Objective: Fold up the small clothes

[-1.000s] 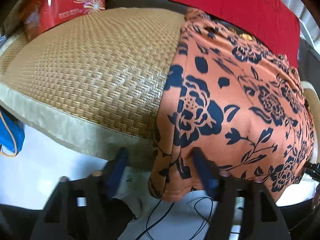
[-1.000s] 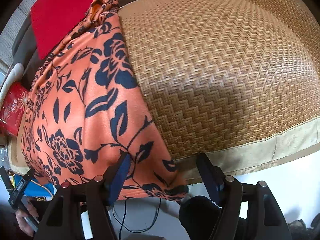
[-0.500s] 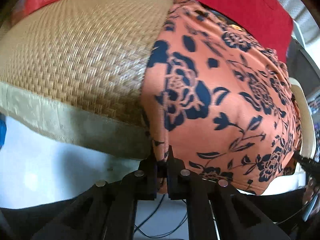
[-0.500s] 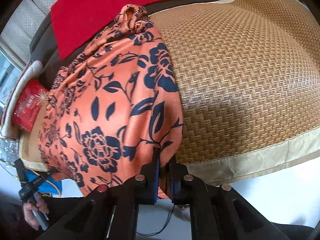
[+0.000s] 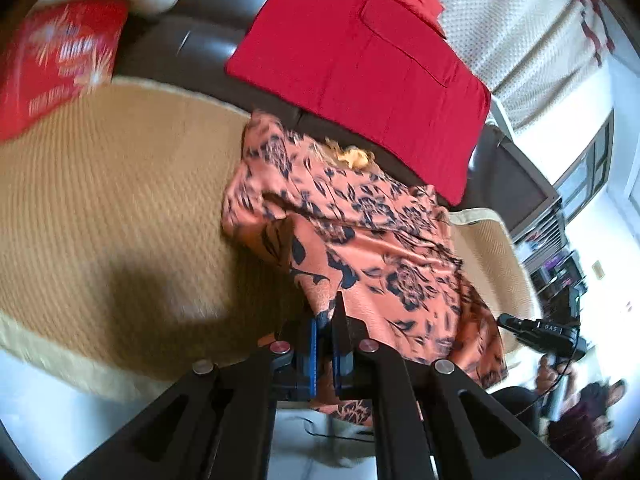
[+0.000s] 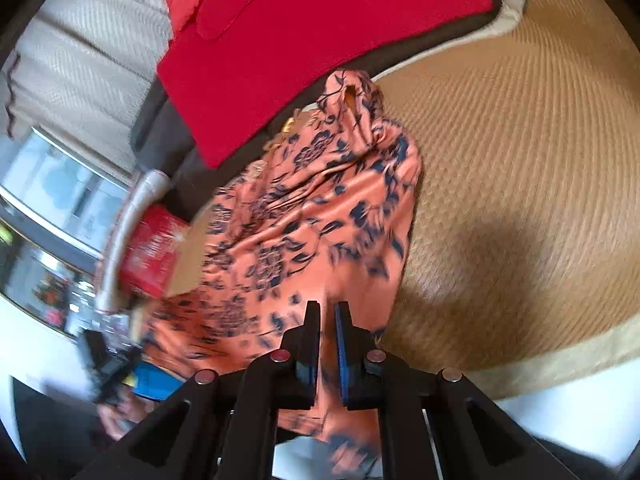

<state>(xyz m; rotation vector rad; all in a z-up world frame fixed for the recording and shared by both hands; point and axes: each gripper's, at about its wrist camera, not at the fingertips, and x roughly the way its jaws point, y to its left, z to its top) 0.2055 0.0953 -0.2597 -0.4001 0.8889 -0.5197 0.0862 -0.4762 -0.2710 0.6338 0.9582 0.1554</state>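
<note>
Surface: one woven straw mat [image 5: 120, 208] with a pale cloth border, spread over a dark sofa [image 5: 208, 40]; behind it hangs a pale curtain [image 5: 520, 32].
Garment: one orange cloth [image 5: 380, 248] with a dark blue flower print, its far end bunched on the mat near the sofa back, its near edge raised off the mat between the two grippers.
Left gripper: [image 5: 325, 344] jaws closed tight on one near corner of the cloth; fabric shows between the blue pads.
Right gripper: [image 6: 328, 340] jaws closed on the other near corner; the cloth runs through the narrow gap and hangs below it.
Red items: one red cushion [image 5: 360, 64] against the sofa back, touching the far end of the cloth; one red box [image 5: 56, 64] with white lettering at the mat's far left corner.
Blue item: one blue thing [image 6: 154, 380] under the cloth's hanging edge, perhaps a bag, too blurred to tell.
Hands: one hand [image 5: 554, 376] shows faintly under the right gripper's handle, as seen from the left wrist.
Shadow: one dark patch on the mat beside the lifted cloth.
</note>
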